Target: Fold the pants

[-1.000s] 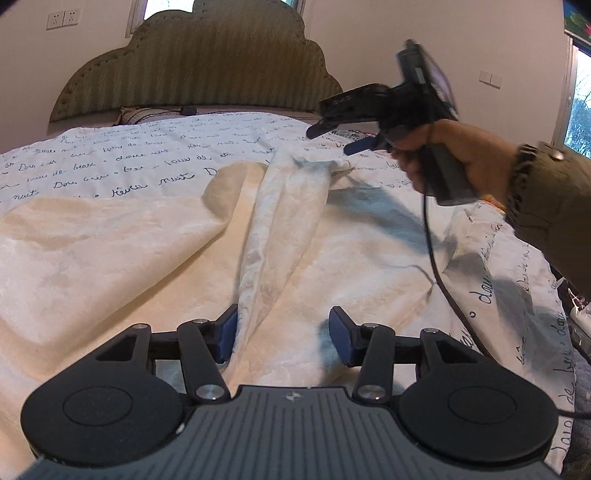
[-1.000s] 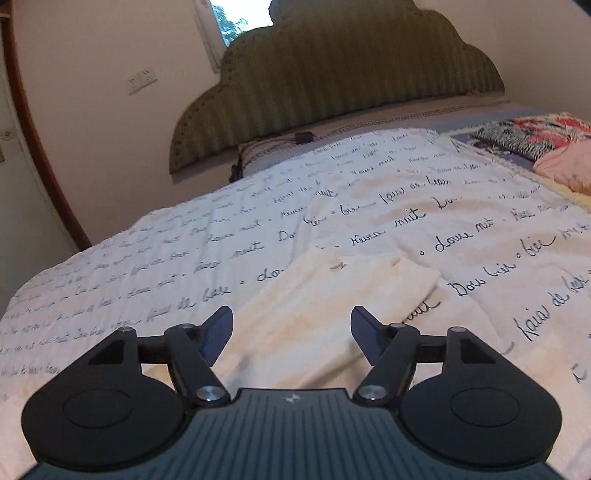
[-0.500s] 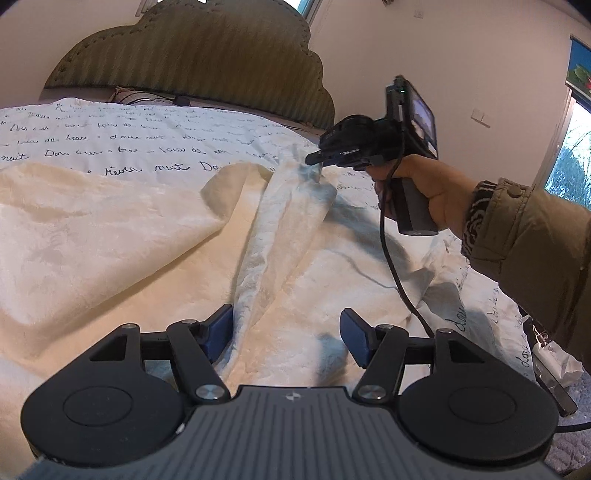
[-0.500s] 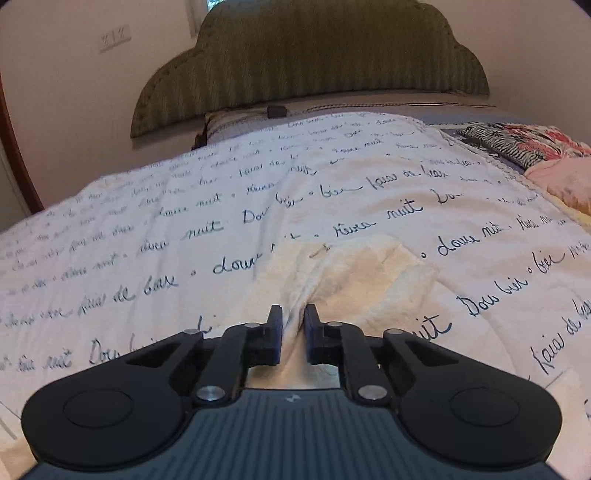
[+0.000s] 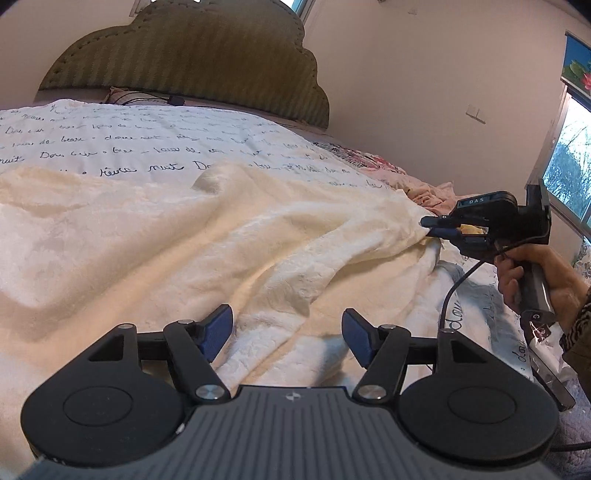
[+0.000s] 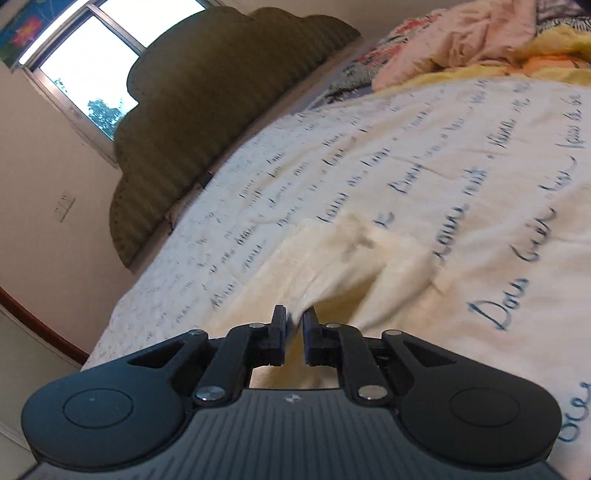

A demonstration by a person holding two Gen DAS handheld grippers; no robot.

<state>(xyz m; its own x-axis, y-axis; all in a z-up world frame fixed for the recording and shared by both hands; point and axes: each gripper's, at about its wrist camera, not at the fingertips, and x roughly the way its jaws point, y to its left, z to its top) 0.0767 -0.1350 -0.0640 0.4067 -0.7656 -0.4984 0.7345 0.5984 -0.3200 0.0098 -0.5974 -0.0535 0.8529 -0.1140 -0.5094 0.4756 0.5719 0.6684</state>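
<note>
Right now my left claw [image 5: 288,334] hangs with its blue pads [image 5: 218,326] wide apart and its jaws opening, low over the cream pants [image 5: 184,240]; a ridge of the cloth runs up between the pads, but neither pad presses on it. Those pants spread ahead of that claw and off to its left, rumpled, lying on the white bedspread [image 5: 147,140] printed with dark handwriting. Off to the right and further ahead, my right claw [image 5: 428,227] pinches one corner of the pants and lifts it clear of the bed, so the cloth rises in a taut fold toward it; my right hand [image 5: 532,277] grips the handle, with a black cable [image 5: 448,295] looping down beneath it. From the right claw's own camera, which is rolled and blurred, the jaws stand narrow, easing open a little, with a tuft of the cream cloth caught between the pads [image 6: 280,325]. Ahead of both claws stands the green padded headboard [image 5: 184,62]. Beyond the right claw lies a heap of pink and patterned clothes [image 6: 472,33], close to the pants' lifted edge. Further right of it is a window [image 5: 569,173].
</note>
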